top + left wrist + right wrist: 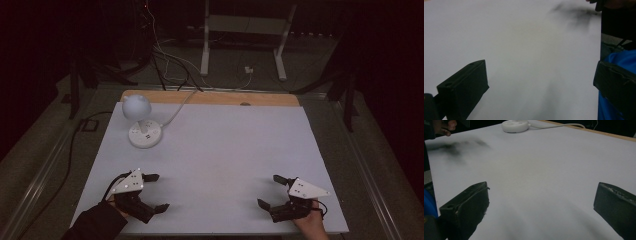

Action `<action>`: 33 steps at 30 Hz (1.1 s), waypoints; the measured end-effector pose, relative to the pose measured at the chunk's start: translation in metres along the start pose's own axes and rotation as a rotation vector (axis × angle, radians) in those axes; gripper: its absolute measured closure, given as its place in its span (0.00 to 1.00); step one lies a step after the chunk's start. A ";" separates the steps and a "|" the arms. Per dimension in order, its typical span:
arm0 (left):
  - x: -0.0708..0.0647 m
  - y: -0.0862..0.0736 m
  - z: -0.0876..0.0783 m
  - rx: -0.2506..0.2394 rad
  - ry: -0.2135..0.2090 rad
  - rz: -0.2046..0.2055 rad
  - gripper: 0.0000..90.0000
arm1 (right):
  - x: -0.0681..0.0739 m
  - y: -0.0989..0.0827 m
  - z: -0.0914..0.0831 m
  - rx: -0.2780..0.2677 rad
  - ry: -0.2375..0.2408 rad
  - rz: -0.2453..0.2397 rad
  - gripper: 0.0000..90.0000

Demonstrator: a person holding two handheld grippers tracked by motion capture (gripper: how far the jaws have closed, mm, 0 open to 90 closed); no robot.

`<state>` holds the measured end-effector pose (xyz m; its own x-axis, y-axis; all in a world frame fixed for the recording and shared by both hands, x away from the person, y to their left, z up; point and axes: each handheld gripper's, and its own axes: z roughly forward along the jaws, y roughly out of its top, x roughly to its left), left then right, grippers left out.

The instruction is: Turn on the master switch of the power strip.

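A white desk lamp (138,118) with a round head and a disc base (515,125) stands at the table's back left, its white cord running off the far edge. My left gripper (156,192) rests near the front left of the white table top (220,150), jaws wide apart and nothing between them. My right gripper (270,190) sits near the front right, also open and empty. In each gripper view the two black jaws frame bare white surface, the left gripper (540,82) and the right gripper (541,205) alike.
A wooden strip (210,98) edges the table's far side. Beyond it on the dark floor lie cables and a white metal stand (245,40). Blue fabric (616,75) shows past the table's near edge in the left gripper view.
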<state>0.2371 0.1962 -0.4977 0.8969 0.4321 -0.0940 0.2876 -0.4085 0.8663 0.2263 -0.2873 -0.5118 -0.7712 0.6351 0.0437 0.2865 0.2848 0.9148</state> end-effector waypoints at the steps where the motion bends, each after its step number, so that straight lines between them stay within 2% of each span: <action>1: 0.000 0.002 -0.001 -0.006 -0.004 -0.004 0.00 | 0.000 0.000 0.000 -0.001 0.000 0.000 0.00; 15: 0.013 0.026 -0.011 -0.024 0.024 -0.006 0.00 | 0.000 0.001 -0.001 -0.011 0.002 0.000 0.00; 30: 0.036 0.040 -0.019 -0.062 0.118 -0.040 0.00 | 0.000 0.002 -0.002 -0.019 0.006 0.005 0.00; 31: 0.039 0.041 -0.019 -0.060 0.134 -0.045 0.00 | 0.000 0.002 -0.002 -0.020 0.006 0.006 0.00; 33: 0.040 0.041 -0.018 -0.061 0.135 -0.046 0.00 | 0.000 0.002 -0.002 -0.020 0.006 0.006 0.00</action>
<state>0.2789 0.2115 -0.4570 0.8289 0.5550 -0.0706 0.3024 -0.3383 0.8911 0.2255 -0.2880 -0.5091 -0.7726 0.6327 0.0517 0.2797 0.2662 0.9224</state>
